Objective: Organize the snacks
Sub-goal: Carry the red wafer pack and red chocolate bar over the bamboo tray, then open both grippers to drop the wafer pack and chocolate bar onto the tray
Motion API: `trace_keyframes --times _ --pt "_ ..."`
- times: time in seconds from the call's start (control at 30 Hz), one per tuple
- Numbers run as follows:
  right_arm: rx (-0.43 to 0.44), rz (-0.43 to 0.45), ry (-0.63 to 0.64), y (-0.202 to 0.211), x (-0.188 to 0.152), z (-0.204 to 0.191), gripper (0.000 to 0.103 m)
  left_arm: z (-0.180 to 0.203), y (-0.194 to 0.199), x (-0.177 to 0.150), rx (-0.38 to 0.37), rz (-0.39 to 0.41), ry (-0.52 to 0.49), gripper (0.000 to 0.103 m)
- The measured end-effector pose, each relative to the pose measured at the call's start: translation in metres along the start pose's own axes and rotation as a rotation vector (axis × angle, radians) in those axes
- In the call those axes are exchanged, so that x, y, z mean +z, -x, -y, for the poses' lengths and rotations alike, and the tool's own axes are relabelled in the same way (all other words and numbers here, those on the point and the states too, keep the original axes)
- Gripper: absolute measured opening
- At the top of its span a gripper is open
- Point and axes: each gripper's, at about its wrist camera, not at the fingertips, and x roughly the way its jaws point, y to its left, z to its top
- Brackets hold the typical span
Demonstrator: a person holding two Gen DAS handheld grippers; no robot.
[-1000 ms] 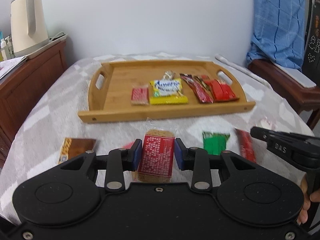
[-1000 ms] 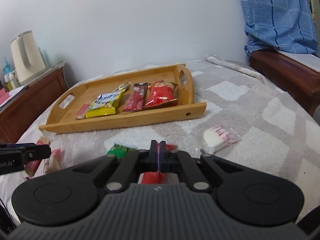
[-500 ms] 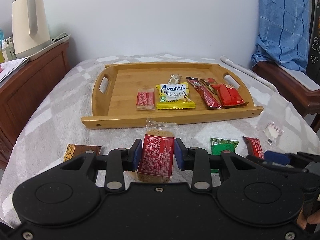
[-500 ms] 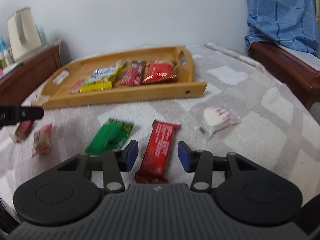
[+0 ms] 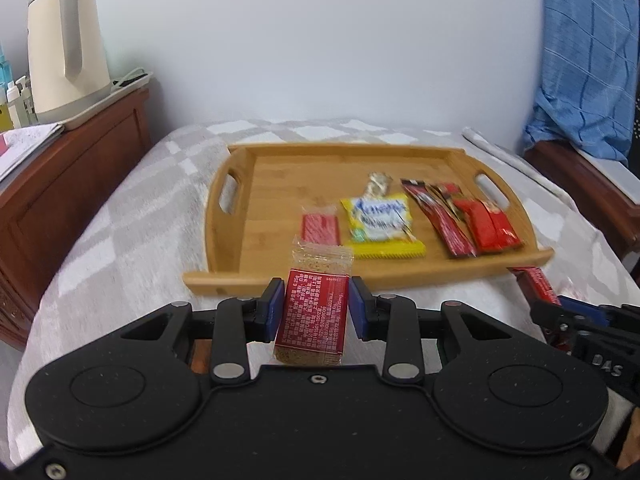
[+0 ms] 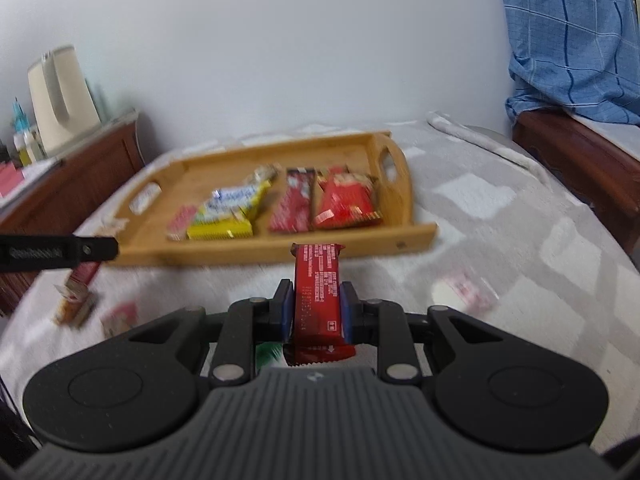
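Note:
My left gripper [image 5: 316, 304] is shut on a red-labelled seed bar in clear wrap [image 5: 314, 312], held above the blanket just before the front rim of the bamboo tray [image 5: 280, 184]. The tray holds a small red packet [image 5: 320, 228], a yellow packet [image 5: 378, 220], dark red sachets [image 5: 440, 220] and a red pack [image 5: 490, 226]. The jaws of my right gripper [image 6: 316, 308] are closing, and their pads press on a red bar [image 6: 318, 280] that points toward the tray [image 6: 192, 184]. That bar [image 5: 534, 282] also shows at the right of the left wrist view.
Loose snacks lie on the checked blanket: a white packet [image 6: 460, 292], a green one [image 6: 266, 354], a brown one [image 6: 76, 306] and a pink one [image 6: 120, 316]. A kettle [image 5: 66, 48] stands on a wooden cabinet [image 5: 72, 184] at left. Blue cloth [image 5: 588, 60] hangs at right.
My right gripper opened around the red bar on the blanket, then shut on it and lifted it. My left gripper carried its seed bar closer to the tray.

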Motion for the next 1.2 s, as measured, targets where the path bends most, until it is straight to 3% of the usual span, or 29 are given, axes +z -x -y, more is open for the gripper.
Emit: trace_keyframes --times 0.23,0.47,0.73,1.2 --pt "0.069 0.014 -0.072 -0.029 0.042 -0.011 0.028 -0.02 -0.032 0.04 0.007 0.008 0.045 0.033" --pt "0.081 0.015 -0.099 -0.081 0.072 -0.026 0.028 -0.029 -0.074 0.065 0.019 -0.001 0.055 0.033" --pt "0.034 0.001 -0.083 -0.126 0.066 -0.037 0.028 -0.032 -0.117 0.064 0.048 -0.037 0.036 0.033" --pt "-0.029 0.032 0.007 -0.138 0.057 -0.048 0.028 -0.024 -0.138 0.054 0.064 -0.074 0.01 0.033"
